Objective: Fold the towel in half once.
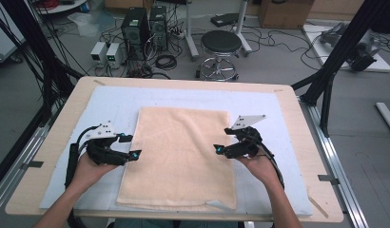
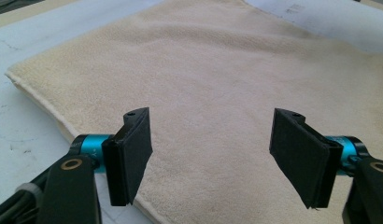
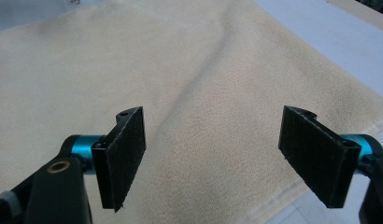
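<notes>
A: Where is the towel being observed?

B: A cream terry towel is being seen lying flat, folded, on the pale blue mat covering the wooden table. Its long sides are running away from the person. A small corner at the near right is being shown turned up; whether a lower layer is peeking out there cannot be told at this resolution.

A: How is the left gripper being held?

B: It is being held by the left hand over the towel's left edge. In the left gripper view its jaws are being shown wide apart, nothing between the pads, with towel pile and the left hem below.

A: And the right gripper?

B: It is being held over the right edge by the right hand. Its jaws are likewise being shown spread, pads clear of the cloth; a soft crease is being seen running across the towel beneath.

A: Is contact being made?

B: Neither pair of pads is being pressed on fabric.
</notes>
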Demonstrator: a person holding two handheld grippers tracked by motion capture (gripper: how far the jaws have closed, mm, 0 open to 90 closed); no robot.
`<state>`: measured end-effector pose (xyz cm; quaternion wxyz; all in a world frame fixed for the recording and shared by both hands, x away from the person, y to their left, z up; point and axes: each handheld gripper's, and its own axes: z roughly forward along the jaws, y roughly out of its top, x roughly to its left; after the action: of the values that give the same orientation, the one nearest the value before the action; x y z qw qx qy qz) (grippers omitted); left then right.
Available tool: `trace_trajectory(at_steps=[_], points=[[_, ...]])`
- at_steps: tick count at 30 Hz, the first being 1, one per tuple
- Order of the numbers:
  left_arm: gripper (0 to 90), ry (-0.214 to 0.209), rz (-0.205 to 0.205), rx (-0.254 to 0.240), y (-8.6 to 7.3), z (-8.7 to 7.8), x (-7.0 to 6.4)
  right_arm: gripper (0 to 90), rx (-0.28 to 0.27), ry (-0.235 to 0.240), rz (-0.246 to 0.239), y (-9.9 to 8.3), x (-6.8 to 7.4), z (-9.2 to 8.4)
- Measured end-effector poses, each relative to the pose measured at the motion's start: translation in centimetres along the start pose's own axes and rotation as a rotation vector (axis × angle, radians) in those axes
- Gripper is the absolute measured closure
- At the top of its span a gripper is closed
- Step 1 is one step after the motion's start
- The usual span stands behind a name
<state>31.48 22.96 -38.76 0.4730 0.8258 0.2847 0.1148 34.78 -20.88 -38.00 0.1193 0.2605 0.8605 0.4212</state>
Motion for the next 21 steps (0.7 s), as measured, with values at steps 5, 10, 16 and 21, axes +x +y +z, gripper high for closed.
trace_trajectory(at_steps=[5, 10, 16, 21], points=[[30.3, 0.003, -0.002, 0.018, 0.3, 0.4, 0.5, 22.7, 0.024, 0.009, -0.008, 0.6, -0.3, 0.6], [30.1, 0.005, -0.002, 0.019, 1.3, 0.7, 1.0, 22.6, 0.023, 0.01, -0.011, 1.3, -0.9, 0.8], [30.7, 0.015, -0.011, 0.022, 1.4, 1.2, 1.6, 22.7, 0.029, 0.004, -0.008, 1.2, -1.3, 1.3], [30.5, 0.029, -0.01, 0.018, 2.7, 1.3, 2.3, 22.7, 0.038, -0.002, -0.005, 1.7, -2.4, 1.7]])
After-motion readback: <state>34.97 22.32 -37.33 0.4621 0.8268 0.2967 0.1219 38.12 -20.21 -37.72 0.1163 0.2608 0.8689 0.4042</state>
